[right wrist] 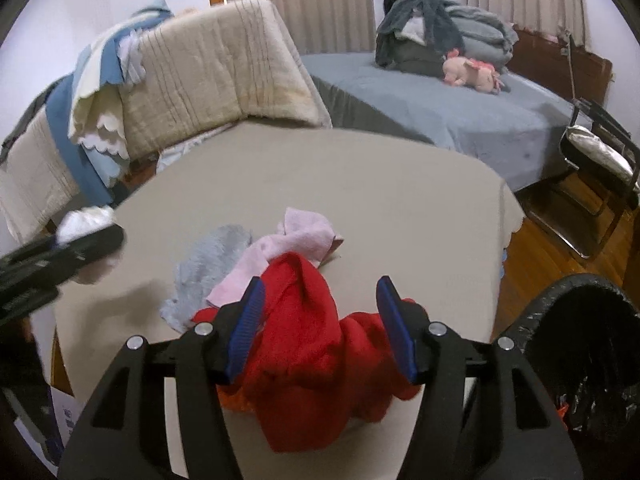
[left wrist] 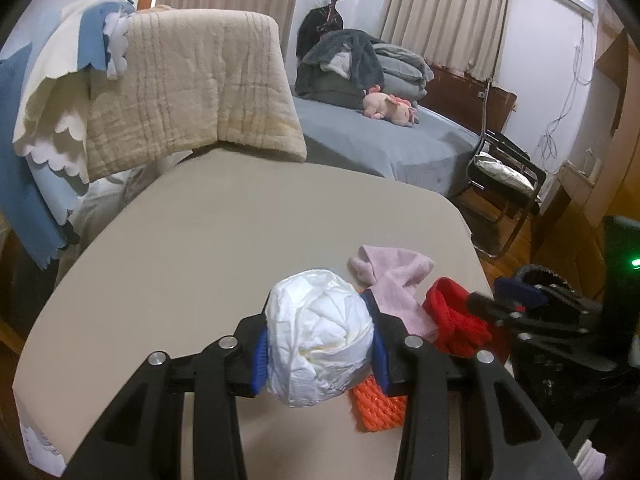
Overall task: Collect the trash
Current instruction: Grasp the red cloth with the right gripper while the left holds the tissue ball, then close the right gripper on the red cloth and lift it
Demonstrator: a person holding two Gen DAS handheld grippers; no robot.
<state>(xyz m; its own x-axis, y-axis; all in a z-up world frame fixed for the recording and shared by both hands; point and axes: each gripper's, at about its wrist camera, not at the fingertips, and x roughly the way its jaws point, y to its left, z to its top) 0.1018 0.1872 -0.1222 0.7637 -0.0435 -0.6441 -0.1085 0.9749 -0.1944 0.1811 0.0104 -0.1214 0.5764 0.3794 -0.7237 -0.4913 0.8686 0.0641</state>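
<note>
The left gripper [left wrist: 320, 346] has a crumpled white paper ball [left wrist: 318, 336] pinched squarely between its blue pads [left wrist: 261, 360], jaws part-way closed and pressing on both sides of it, the wad held just above the beige table [left wrist: 200, 240]. That ball is roundish, so it has no real long axis to speak of, only a slightly taller-than-wide bulge standing upright in the grip. Under it, on the tabletop, lies a scrap of orange foam netting [left wrist: 376, 408], its long side running toward the near edge. Over on the right, the right gripper [right wrist: 320, 328] stands with its jaws apart, straddling a red cloth [right wrist: 312, 360]; the pads sit on either side of the heap, and I can't see them pressing on it. The red piece lies in a bunch, its long axis running from a peak pointing away across the table back toward the near edge, where it spills between the fingers. Behind it a pink sock [right wrist: 288, 244] stretches diagonally, cuff end toward the far right and the other end tucked under the red cloth's left side, and a pale grey-blue cloth [right wrist: 208, 268] lies just left of that, touching it. A black bin lined with a black bag [right wrist: 592, 352] stands off the table's right corner, close to the right gripper. Beyond the table there's a bed with a grey sheet [right wrist: 460, 112].
</note>
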